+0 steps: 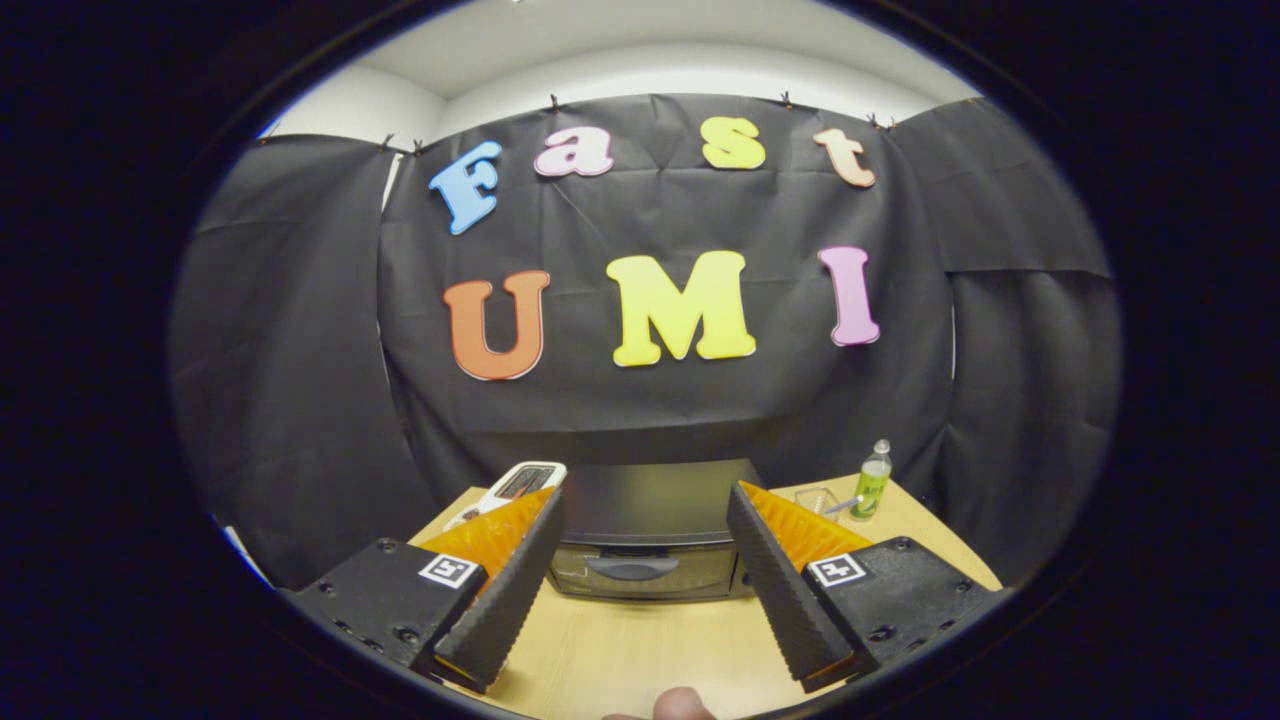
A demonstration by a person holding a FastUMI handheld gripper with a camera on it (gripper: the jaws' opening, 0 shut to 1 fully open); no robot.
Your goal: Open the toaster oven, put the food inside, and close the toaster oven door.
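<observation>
The gripper [642, 570] hangs above the pale wooden table [640, 650] with its two ridged fingers [505, 600] spread wide apart, and there is nothing between them: they grip nothing and touch nothing. Straight ahead at twelve o'clock, framed in the gap between the fingers, stands the dark, boxy toaster oven [650, 530] with its glass door shut and a curved dark handle [633, 568] across the top of the door. The oven sits back against the black cloth wall [300, 400], apart from the fingertips, with bare tabletop between it and them.

At about eleven o'clock, beyond the left finger, a white handheld device with a dark screen [518, 484] lies tilted beside the oven. At about one o'clock, beyond the right finger, a small clear plastic bottle with a green label [872, 482] stands upright near the table's far corner, with a clear glass dish [815, 498] just beside it. At six o'clock, close in, a fingertip of the person [683, 704] shows above the table's near edge.
</observation>
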